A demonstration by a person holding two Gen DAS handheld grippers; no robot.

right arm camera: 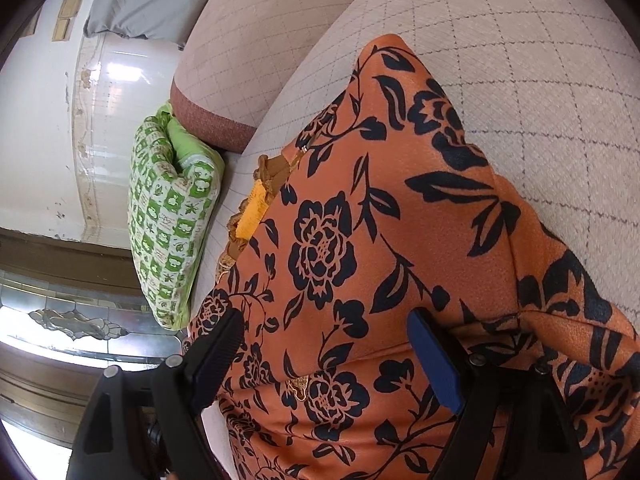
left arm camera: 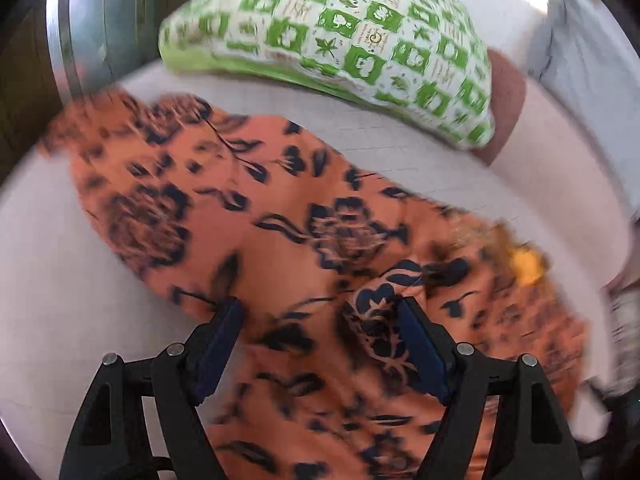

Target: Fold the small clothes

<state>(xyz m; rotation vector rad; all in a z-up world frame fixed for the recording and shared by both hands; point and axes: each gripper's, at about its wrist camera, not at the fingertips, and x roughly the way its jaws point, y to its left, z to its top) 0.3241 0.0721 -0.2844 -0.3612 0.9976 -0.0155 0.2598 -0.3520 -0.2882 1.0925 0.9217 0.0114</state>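
Note:
An orange garment with a black flower print [left arm camera: 280, 216] lies spread on a pale quilted couch seat [left arm camera: 360, 128]. My left gripper [left arm camera: 320, 312] is open just above it, jaws wide apart over the cloth, holding nothing. The same garment [right arm camera: 360, 220] fills the right wrist view, with a yellow and gold trim [right arm camera: 252, 208] at one edge and a fold near the lower right. My right gripper [right arm camera: 326, 324] is open over the cloth, jaws wide apart and empty.
A green and white patterned pillow [left arm camera: 340, 48] lies at the back of the seat and shows in the right wrist view [right arm camera: 172, 224]. A couch cushion with a reddish-brown band [right arm camera: 212, 116] stands beside it. A white wall [right arm camera: 40, 120] lies beyond.

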